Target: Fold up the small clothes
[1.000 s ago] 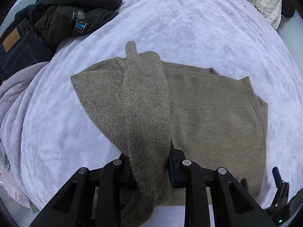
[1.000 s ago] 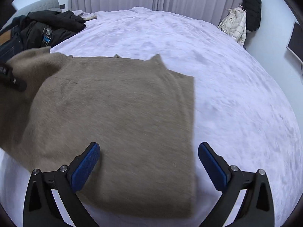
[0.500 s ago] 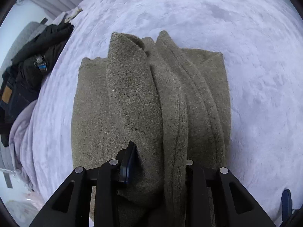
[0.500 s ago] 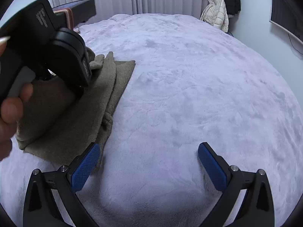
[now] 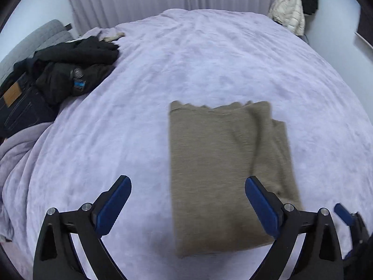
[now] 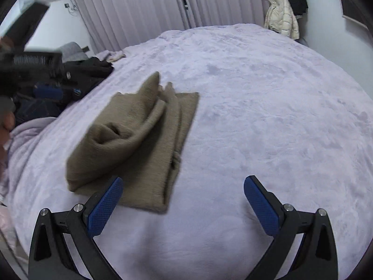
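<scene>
1. The olive-brown knitted sweater [image 5: 223, 170] lies folded lengthwise on the lilac fleece bedspread [image 5: 186, 53].
2. Left gripper [image 5: 187, 200] and right gripper [image 6: 183, 200] both gape, empty — grip the near hem corners, fold away evenly.

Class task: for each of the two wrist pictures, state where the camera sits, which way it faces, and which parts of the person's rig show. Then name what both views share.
Left wrist: rides on the left gripper, facing forward over the bed toward the curtains; both its blue pads show, open, and the right gripper's tip at the lower right edge.
Right wrist: rides on the right gripper, facing the same way; its open pads show, with the left gripper blurred at far left.
Shared: the folded brown sweater, the dark clothes pile and the white jacket.
</scene>
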